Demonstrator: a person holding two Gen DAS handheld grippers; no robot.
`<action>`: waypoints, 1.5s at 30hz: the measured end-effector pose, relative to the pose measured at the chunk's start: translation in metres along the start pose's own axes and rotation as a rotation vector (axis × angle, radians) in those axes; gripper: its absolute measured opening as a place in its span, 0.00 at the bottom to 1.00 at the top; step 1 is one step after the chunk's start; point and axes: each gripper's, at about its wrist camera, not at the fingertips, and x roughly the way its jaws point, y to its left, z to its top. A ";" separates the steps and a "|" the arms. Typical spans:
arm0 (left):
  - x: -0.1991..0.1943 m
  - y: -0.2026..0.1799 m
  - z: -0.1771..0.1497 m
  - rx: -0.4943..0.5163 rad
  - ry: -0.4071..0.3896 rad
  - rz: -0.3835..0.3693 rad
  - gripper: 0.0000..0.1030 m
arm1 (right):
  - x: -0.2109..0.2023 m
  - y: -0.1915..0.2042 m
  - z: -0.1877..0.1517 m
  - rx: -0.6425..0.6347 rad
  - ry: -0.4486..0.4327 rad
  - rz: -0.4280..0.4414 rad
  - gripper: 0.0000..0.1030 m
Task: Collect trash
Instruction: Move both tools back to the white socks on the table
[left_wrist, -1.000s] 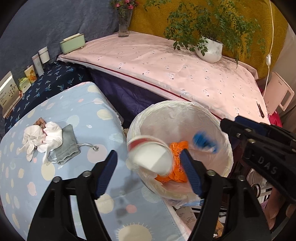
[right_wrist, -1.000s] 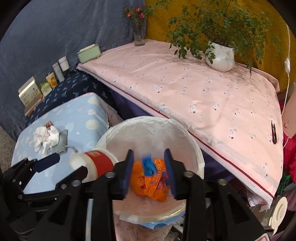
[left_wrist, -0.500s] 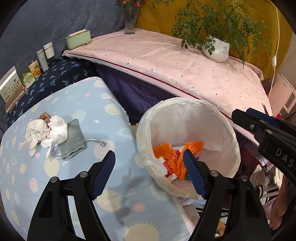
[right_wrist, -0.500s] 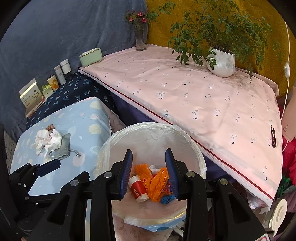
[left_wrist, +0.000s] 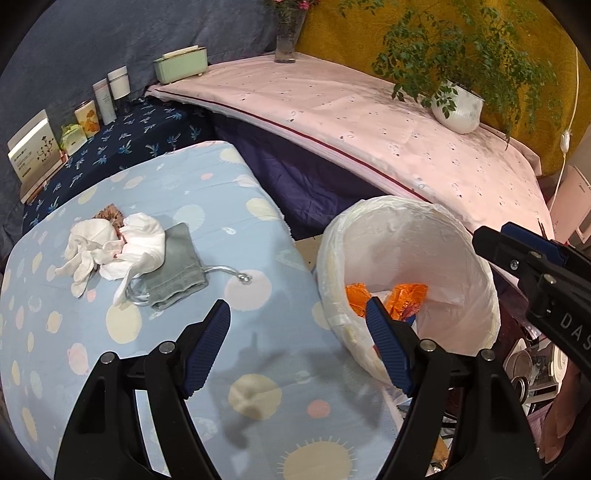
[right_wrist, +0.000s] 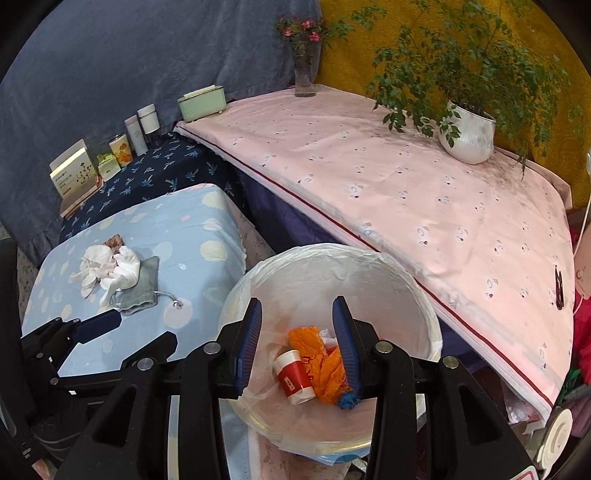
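Both grippers are empty: the left gripper (left_wrist: 297, 325) is held wide above the blue spotted surface (left_wrist: 177, 206), and the right gripper (right_wrist: 297, 334), jaws just opening, stands half-spread over the lined bin (right_wrist: 424, 295). The red paper cup (right_wrist: 294, 376) and orange wrapper (right_wrist: 325, 365) lie inside the bin. The drop-off step is judged complete; a reach to the crumpled tissues (left_wrist: 110, 247) beside the grey pouch (left_wrist: 175, 273) is called for next.

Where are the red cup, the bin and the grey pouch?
Red cup (right_wrist: 294, 376): right wrist view, on its red side.
Bin (right_wrist: 402, 275): right wrist view, on the far rim of its liner.
Grey pouch (left_wrist: 176, 274): left wrist view, on the middle of the cloth.
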 end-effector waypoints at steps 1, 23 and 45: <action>0.000 0.004 0.000 -0.006 0.000 0.002 0.70 | 0.001 0.003 0.000 -0.005 0.001 0.003 0.38; 0.003 0.123 -0.010 -0.186 0.018 0.104 0.70 | 0.026 0.105 0.007 -0.132 0.049 0.109 0.38; 0.018 0.255 0.003 -0.338 0.014 0.187 0.85 | 0.113 0.225 0.014 -0.174 0.155 0.244 0.45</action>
